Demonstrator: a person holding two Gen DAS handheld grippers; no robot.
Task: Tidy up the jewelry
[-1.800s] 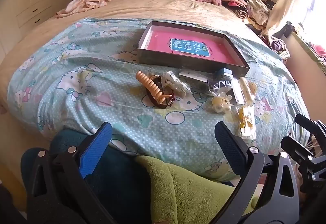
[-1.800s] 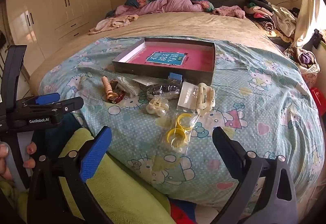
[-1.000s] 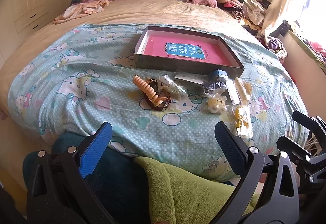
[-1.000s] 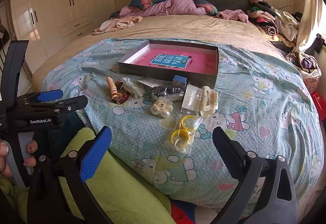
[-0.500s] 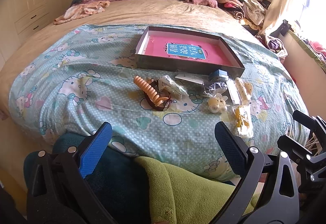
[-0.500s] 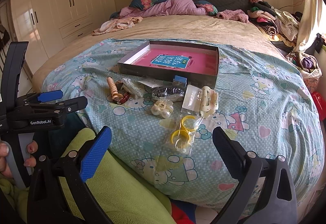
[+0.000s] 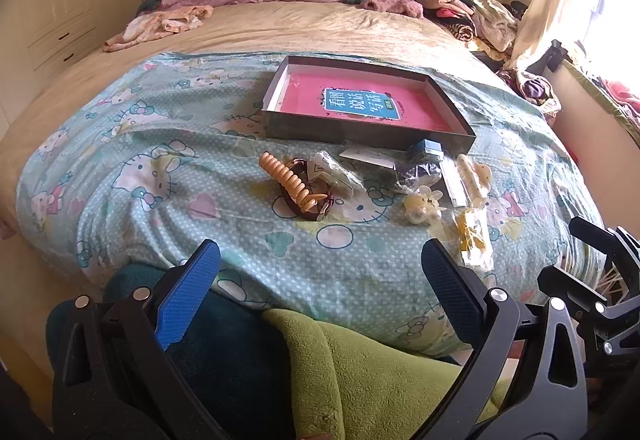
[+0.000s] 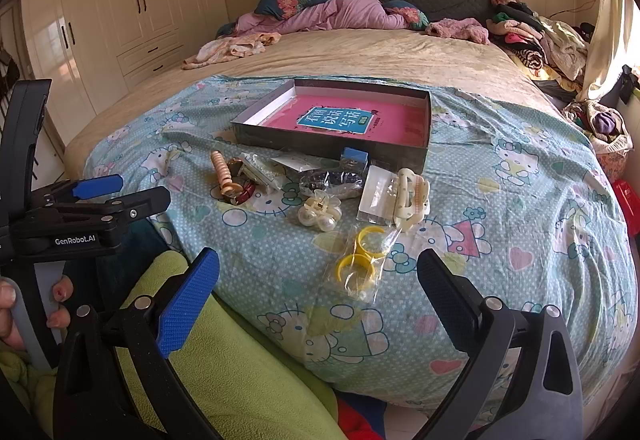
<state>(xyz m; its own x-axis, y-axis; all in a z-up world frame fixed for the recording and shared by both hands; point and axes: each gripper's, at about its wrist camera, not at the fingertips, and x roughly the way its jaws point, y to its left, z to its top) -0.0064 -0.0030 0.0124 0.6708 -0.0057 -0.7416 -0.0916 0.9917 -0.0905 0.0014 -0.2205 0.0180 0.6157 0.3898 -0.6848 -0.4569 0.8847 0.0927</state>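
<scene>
A shallow grey box (image 8: 332, 144) with a pink floor and a blue printed label sits open on a bed (image 8: 520, 200) spread with a cartoon-cat quilt; nothing but the label shows inside it. The jewelry lies loose on the quilt just in front of the box: an orange spiral hair tie (image 8: 222, 170) touching a dark red bracelet (image 8: 244, 194), a pearl flower clip (image 8: 320, 210), a cream claw clip (image 8: 412, 198) beside a white card (image 8: 374, 194), a small blue box (image 8: 354, 156) against the grey box's front wall, and two yellow rings in a clear bag (image 8: 360, 260) nearest the bed's edge. The left hand-held gripper (image 7: 320, 288) and the right hand-held gripper (image 8: 316, 290) both hover short of the bed over green fleece, fingers spread wide apart, holding nothing. Compared with half a second earlier, the scene is almost unchanged: the items lie where they were and both tools stay spread at the bed's foot.
</scene>
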